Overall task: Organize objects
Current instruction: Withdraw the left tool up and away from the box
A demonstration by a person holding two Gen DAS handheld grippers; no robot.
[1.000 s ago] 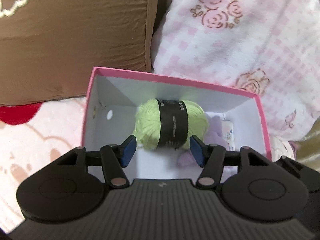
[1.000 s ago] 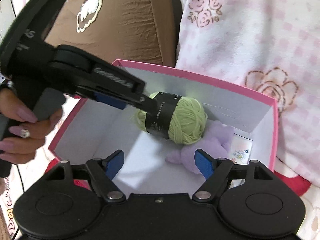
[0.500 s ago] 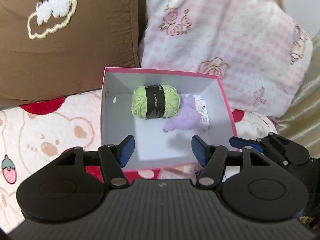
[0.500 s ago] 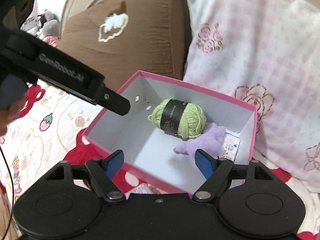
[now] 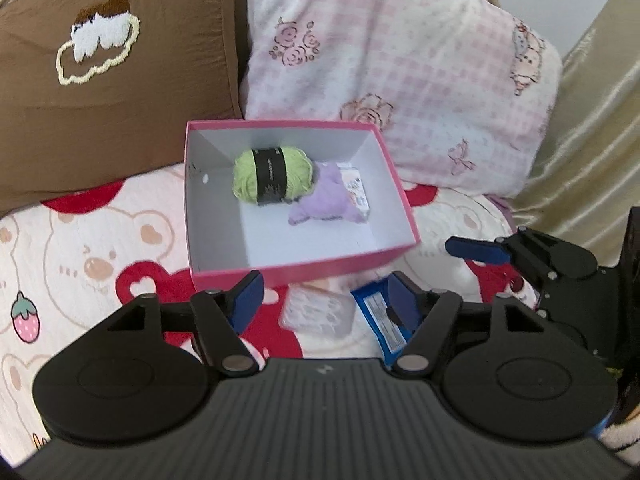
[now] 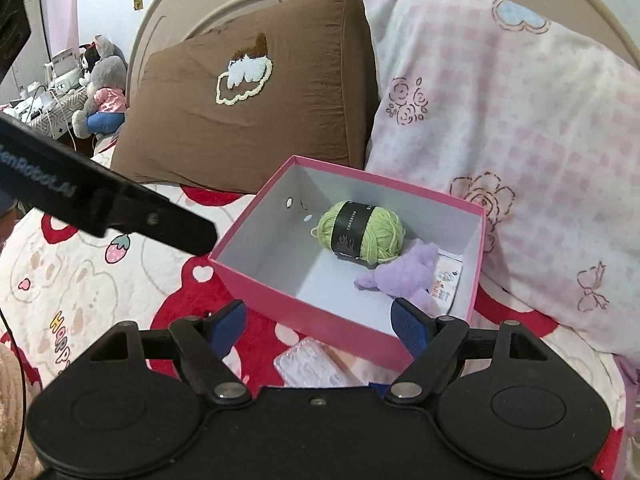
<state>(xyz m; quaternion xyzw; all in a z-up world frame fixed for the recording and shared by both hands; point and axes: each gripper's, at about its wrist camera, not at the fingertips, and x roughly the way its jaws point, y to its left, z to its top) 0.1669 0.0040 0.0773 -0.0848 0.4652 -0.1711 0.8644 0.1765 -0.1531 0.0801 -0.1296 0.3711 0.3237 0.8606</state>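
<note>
Left wrist view | left gripper (image 5: 322, 296) spread, jaws just opening, nothing between; right gripper (image 6: 318, 322) spread, empty | yarn (image 5: 273, 176), purple toy (image 5: 326, 202) in pink box (image 5: 304, 270) | clear pack (image 5: 318, 312), blue packet (image 5: 380, 320) outside | risk: reaching low may nudge box.

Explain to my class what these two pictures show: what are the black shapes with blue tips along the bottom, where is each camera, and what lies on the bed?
No robot here: a person holds a two-finger gripper in each hand, with a camera on each looking forward along its fingers. One picture comes from the left gripper, the other from the right gripper. Both are open and hold nothing; the left one's jaws have just been opening.

On the bedspread stands a pink box holding a green yarn ball, a purple plush toy and a small printed card. In front of the box lie a clear plastic pack and a blue packet. Behind it lean a brown pillow and a pink pillow.
</note>
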